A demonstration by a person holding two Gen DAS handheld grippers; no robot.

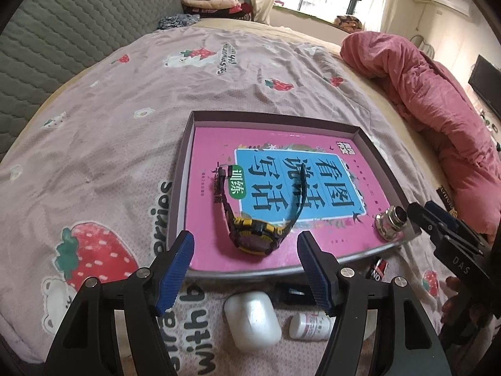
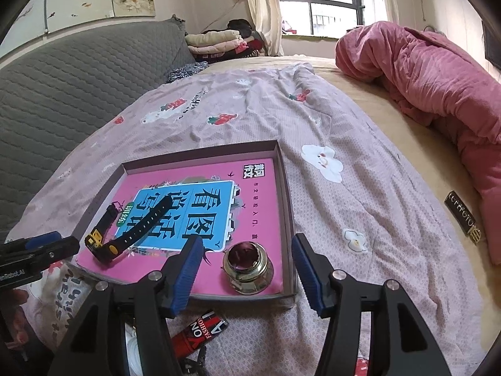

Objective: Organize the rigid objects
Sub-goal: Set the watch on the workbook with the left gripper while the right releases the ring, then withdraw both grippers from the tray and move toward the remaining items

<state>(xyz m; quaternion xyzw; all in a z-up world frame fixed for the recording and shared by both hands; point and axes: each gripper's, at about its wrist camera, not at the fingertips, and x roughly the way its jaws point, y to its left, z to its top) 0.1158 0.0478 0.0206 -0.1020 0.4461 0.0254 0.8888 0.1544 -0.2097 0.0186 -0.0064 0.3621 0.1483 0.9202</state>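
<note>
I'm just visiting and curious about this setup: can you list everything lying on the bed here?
Shallow box: one, grey-brown walls, on the strawberry-print sheet.
Book: one, pink with blue panel, flat inside the box.
Watch: one, black and yellow, on the book.
Metal nut: one, brassy, in the box's near right corner.
White case: one, on the sheet before the box.
Small bottle: one, white, lying beside the case.
Red and black item: one, before the box.
Pink quilt: one, heaped at right.
Folded clothes: stack, far end.
Left gripper: blue fingers, open, empty.
Right gripper: blue fingers, open, empty.
</note>
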